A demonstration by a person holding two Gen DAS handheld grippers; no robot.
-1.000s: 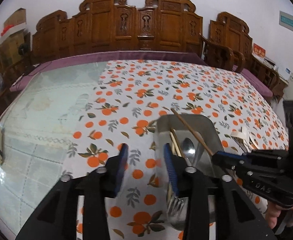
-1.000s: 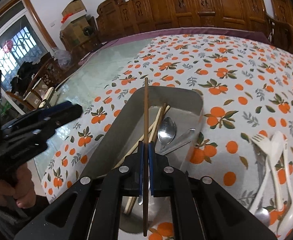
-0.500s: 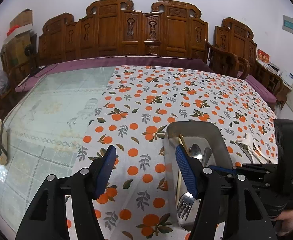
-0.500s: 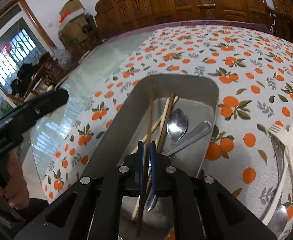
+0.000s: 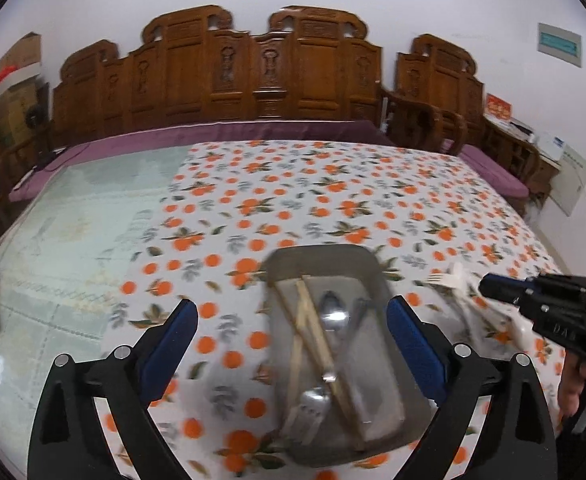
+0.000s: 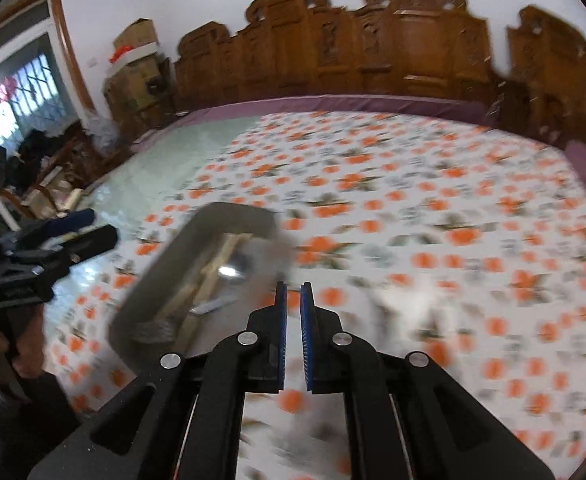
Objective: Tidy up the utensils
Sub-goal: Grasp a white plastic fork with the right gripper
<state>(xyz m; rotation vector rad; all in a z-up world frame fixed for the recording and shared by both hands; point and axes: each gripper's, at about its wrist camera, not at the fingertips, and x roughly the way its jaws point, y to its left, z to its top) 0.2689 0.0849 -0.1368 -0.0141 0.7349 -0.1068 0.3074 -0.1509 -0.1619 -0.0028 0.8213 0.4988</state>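
Since a moment ago, my right claw (image 6: 291,308) let the brown stick drop into the tray and swung off to the right, and my left claw (image 5: 293,320) went from half shut to wide.

Biggest is the tabletop (image 5: 333,200), with its cloth of orange fruit. On it sits the metal tray (image 5: 321,252). Inside the tray lie the chopsticks (image 5: 317,336), a spoon (image 5: 333,312) and a fork (image 5: 309,404), so that part looks done.

My left claw's jaws are opening wide over the tray, and nothing is between them. My right claw is almost shut, with only a thin gap, and it holds nothing.

Beside the tray, on the right, white plastic forks and spoons (image 5: 449,280) still lie on the cloth. I think those are what is left to put away.
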